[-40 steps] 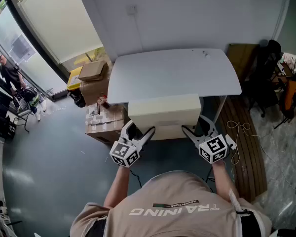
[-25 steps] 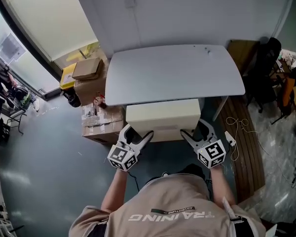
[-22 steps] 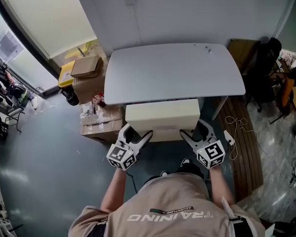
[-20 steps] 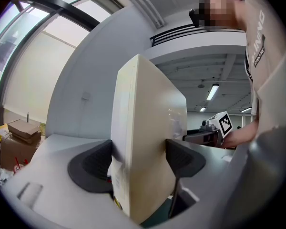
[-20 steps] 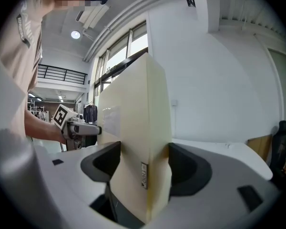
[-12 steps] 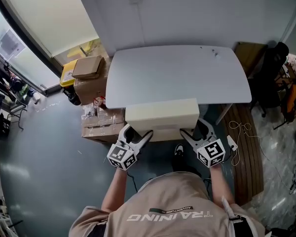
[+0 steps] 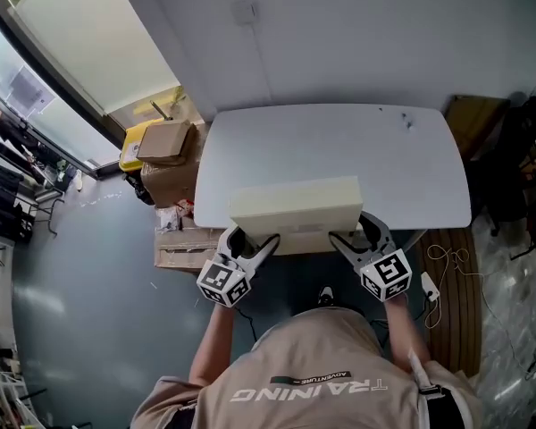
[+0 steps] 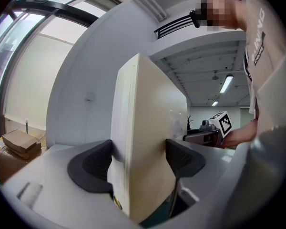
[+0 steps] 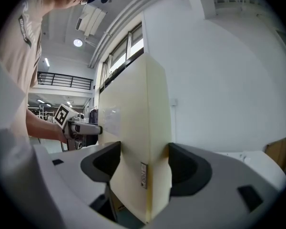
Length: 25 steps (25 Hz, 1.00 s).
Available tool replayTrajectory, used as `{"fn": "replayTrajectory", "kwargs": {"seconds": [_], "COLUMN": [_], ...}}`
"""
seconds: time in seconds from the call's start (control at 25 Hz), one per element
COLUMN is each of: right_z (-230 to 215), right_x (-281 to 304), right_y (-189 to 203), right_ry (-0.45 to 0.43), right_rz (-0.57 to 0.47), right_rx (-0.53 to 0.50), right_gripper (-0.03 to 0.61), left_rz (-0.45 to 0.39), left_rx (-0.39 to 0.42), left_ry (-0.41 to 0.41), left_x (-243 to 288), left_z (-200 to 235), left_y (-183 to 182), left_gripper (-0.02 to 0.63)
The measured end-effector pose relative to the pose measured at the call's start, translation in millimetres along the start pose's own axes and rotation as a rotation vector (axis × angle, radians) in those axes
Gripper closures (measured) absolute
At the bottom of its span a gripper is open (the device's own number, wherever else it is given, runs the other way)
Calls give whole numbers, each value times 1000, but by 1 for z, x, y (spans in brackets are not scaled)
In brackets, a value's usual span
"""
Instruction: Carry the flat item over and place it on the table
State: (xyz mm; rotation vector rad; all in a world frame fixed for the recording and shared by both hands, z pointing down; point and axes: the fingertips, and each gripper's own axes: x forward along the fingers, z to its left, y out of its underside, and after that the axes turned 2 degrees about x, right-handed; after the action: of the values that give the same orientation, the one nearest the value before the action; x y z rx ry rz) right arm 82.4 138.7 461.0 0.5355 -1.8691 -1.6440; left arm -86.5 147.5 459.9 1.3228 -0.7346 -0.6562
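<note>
A flat cream-coloured board [image 7: 296,214] is held level between both grippers, its far half over the near edge of the white table [image 7: 330,146]. My left gripper [image 7: 250,240] is shut on the board's near left edge [image 8: 138,161]. My right gripper [image 7: 357,237] is shut on its near right edge [image 9: 143,171]. In each gripper view the board stands edge-on between the dark pads, with the other gripper [image 8: 214,130] [image 9: 76,125] showing beyond it. Whether the board rests on the tabletop cannot be told.
Cardboard boxes [image 7: 171,150] are stacked on the floor left of the table, by a window. A wooden panel [image 7: 451,293] with a white cable lies on the floor to the right, and dark chairs [image 7: 518,164] stand further right. A wall runs behind the table.
The person has walked toward the table with the board in both grippers. The board's far edge, earlier short of the table, now reaches over the tabletop.
</note>
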Motion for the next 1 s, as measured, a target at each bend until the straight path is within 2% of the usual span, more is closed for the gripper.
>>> {"fn": "replayTrajectory", "kwargs": {"seconds": [0.2,0.48,1.0], "right_z": [-41,-82,-94], "right_x": [24,45,81], "right_y": [-1,1,19], "right_ry": [-32,-72,-87], "right_rz": [4,15,45], "right_rx": [10,8,53], "right_gripper": [295,295,295], "left_rz": [18,32,83], "left_rx": [7,-22,-42], "left_ry": [-25,-68,-76], "left_x": [40,76,90], "left_z": [19,31,64], "left_y": [-3,3,19], "left_gripper": [279,278,278]}}
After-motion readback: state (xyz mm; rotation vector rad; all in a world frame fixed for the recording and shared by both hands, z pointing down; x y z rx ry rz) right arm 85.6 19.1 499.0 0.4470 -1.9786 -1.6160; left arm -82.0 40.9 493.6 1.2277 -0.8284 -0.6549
